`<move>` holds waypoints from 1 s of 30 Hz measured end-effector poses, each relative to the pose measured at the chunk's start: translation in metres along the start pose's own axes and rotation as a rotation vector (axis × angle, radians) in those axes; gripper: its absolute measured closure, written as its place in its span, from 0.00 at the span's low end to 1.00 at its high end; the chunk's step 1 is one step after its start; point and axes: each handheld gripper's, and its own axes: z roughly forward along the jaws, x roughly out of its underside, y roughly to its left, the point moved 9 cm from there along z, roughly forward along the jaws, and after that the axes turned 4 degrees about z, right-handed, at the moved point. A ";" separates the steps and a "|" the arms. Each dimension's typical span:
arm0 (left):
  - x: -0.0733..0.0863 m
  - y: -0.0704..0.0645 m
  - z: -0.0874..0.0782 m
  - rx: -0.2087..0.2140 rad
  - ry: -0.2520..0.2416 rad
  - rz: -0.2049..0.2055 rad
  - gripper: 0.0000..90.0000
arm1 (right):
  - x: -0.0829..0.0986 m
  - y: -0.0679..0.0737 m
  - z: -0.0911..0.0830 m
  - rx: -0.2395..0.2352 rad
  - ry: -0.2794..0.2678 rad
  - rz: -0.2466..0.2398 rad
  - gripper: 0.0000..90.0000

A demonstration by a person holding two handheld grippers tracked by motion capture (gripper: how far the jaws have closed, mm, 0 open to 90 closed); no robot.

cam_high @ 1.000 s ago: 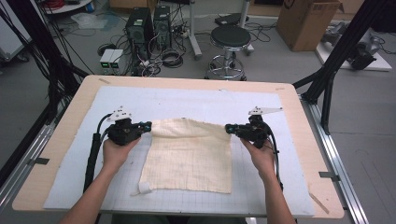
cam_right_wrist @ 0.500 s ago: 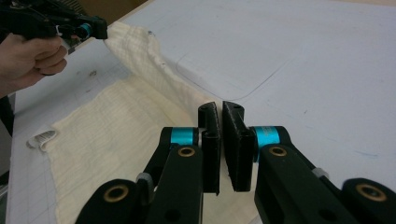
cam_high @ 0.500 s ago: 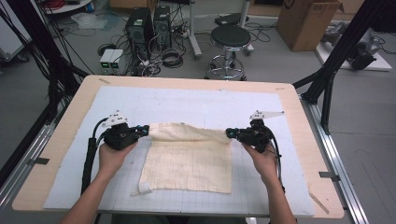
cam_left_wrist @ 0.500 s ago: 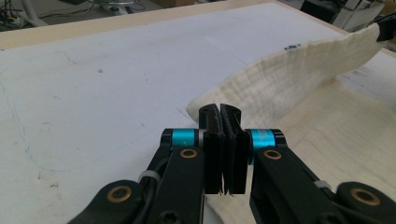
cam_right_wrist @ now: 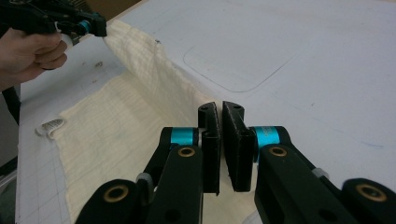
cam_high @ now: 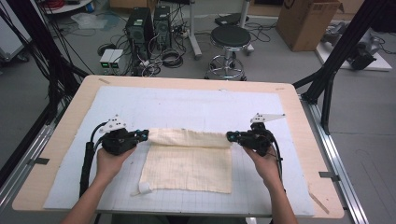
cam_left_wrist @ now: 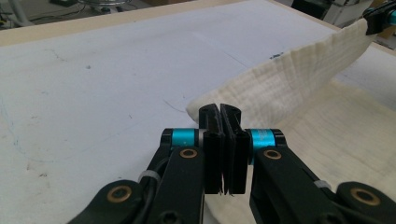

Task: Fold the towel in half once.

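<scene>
A cream waffle-weave cloth (cam_high: 187, 163) lies on the white gridded mat (cam_high: 187, 105). Its far edge is lifted and stretched into a raised strip between both grippers. My left gripper (cam_high: 145, 135) is shut on the cloth's left far corner, and the jaws pinch that corner (cam_left_wrist: 220, 112) with the cloth (cam_left_wrist: 303, 79) running off to the right. My right gripper (cam_high: 229, 136) is shut on the right far corner, the jaws (cam_right_wrist: 220, 112) nearly closed over the cloth (cam_right_wrist: 116, 126) edge. The lifted strip hangs over the flat part of the cloth.
A small white tag (cam_high: 144, 188) sticks out at the cloth's near left corner. The wooden table (cam_high: 56, 140) frames the mat. On the floor beyond stand a stool (cam_high: 231, 37), computer towers (cam_high: 140, 25) and a cardboard box (cam_high: 308, 23).
Both grippers have moved toward the person, carrying the cloth's far edge with them. The raised strip now sits farther over the flat cloth.
</scene>
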 end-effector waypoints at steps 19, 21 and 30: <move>0.009 -0.011 -0.007 0.017 0.014 0.004 0.97 | 0.008 0.011 -0.006 -0.008 0.002 -0.022 0.95; 0.012 -0.011 -0.009 0.019 0.017 0.006 0.97 | 0.009 0.012 -0.006 -0.008 0.004 -0.025 0.95; 0.019 -0.018 -0.013 0.031 0.031 0.019 0.97 | 0.018 0.016 -0.009 -0.006 0.020 -0.029 0.95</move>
